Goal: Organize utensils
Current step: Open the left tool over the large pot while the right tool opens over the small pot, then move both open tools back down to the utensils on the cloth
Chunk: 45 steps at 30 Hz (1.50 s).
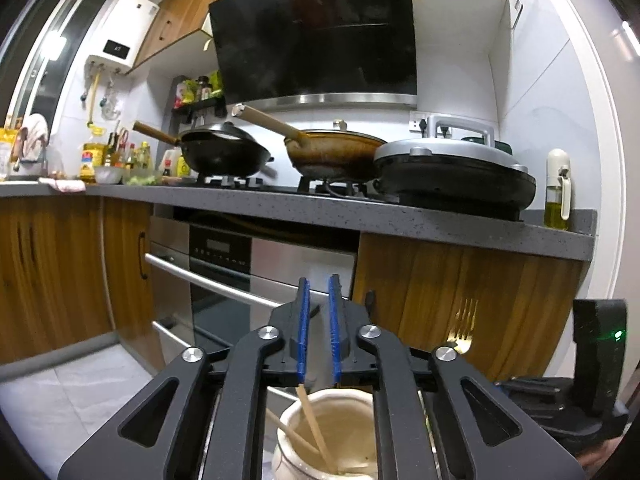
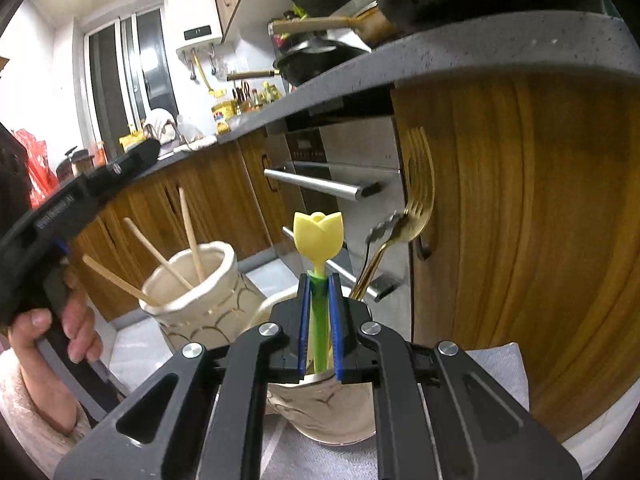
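Note:
My right gripper is shut on the green stem of a yellow tulip-topped utensil, held upright over a cream ceramic holder. A gold fork and small tongs stand in that holder. A second cream holder to the left carries three wooden chopsticks. My left gripper hangs just above that chopstick holder, its blue pads a narrow gap apart with nothing between them. The gold fork shows at the right in the left wrist view.
A grey countertop with a stove, two woks and an electric griddle runs above wooden cabinets and a steel oven. The holders stand on a white cloth. A hand holds the left gripper.

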Each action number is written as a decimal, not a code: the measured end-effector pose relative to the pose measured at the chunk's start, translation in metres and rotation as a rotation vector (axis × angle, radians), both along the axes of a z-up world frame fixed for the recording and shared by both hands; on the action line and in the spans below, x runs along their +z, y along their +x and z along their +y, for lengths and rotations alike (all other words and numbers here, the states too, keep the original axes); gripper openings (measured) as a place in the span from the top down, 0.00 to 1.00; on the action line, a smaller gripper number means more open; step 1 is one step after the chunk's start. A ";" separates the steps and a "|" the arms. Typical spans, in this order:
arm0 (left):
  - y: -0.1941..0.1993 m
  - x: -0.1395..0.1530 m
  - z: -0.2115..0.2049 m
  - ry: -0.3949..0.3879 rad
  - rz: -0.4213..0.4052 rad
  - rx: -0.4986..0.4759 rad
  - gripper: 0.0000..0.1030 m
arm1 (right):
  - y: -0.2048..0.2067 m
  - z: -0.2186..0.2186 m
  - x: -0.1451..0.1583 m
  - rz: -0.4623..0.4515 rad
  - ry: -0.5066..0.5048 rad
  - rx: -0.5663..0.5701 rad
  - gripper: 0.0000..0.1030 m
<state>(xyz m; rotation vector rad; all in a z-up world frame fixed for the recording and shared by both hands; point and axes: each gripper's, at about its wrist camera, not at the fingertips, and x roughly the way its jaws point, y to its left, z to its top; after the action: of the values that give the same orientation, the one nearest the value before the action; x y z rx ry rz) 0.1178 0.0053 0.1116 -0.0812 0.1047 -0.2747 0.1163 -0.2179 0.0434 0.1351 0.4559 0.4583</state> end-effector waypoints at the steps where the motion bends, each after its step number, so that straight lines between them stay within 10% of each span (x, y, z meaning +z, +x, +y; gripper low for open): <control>1: 0.000 0.000 0.000 0.000 0.001 -0.001 0.86 | 0.001 0.002 -0.002 0.010 -0.006 0.006 0.91; 10: -0.008 0.003 0.003 0.007 -0.001 0.019 0.71 | 0.000 -0.005 0.000 -0.008 0.004 -0.010 0.72; 27: -0.079 0.000 0.024 0.033 0.060 0.127 0.33 | -0.085 -0.013 0.011 -0.070 0.019 -0.059 0.07; 31: -0.099 -0.016 0.027 0.003 0.111 0.127 0.13 | -0.101 -0.014 0.007 -0.072 0.006 -0.075 0.05; 45: -0.119 -0.097 0.035 0.012 0.305 0.153 0.09 | -0.117 -0.004 -0.034 0.040 -0.079 -0.104 0.05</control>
<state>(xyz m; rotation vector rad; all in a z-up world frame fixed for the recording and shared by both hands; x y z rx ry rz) -0.0011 0.0403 0.0150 -0.1178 0.4016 -0.1068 -0.0006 -0.2221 0.0090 0.0912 0.5029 0.3360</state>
